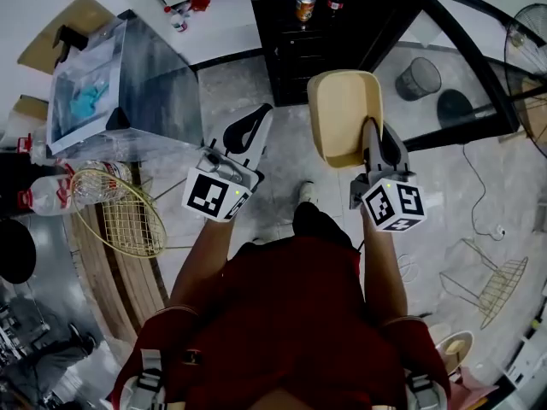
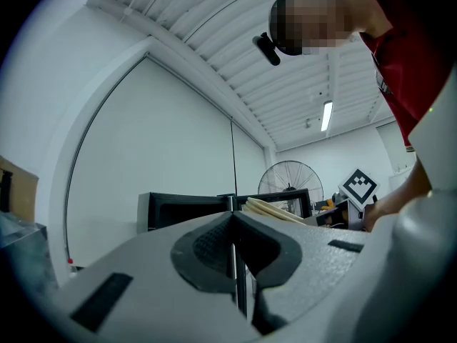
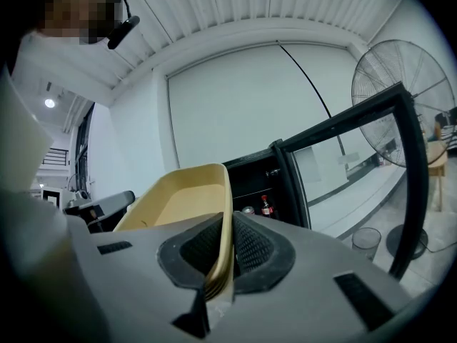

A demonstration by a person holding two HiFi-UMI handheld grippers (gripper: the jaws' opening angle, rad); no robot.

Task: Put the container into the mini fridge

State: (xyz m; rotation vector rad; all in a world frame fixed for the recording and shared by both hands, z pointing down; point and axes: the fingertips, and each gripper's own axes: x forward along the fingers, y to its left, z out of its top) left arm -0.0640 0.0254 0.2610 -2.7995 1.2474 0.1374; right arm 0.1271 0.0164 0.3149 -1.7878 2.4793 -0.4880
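Note:
A tan plastic container [image 1: 342, 109] hangs in front of me, and my right gripper [image 1: 373, 133] is shut on its near right rim. In the right gripper view the container's wall [image 3: 178, 199] runs between the right gripper's [image 3: 230, 227] dark pads. The black mini fridge [image 1: 329, 20] stands ahead with its glass door [image 1: 444, 41] swung open to the right; a can and a bottle [image 3: 265, 206] sit on its shelves. My left gripper [image 1: 255, 122] hovers left of the container, jaws shut with nothing between them. From the left gripper view [image 2: 233, 238] the container [image 2: 275, 209] shows edge-on.
On the counter to my left stand a clear plastic box [image 1: 128, 84], a wire basket [image 1: 128, 219] and plastic bottles [image 1: 43, 196]. On the floor to the right are a waste bin [image 1: 419, 78], a standing fan [image 1: 528, 49] and another wire basket [image 1: 497, 284].

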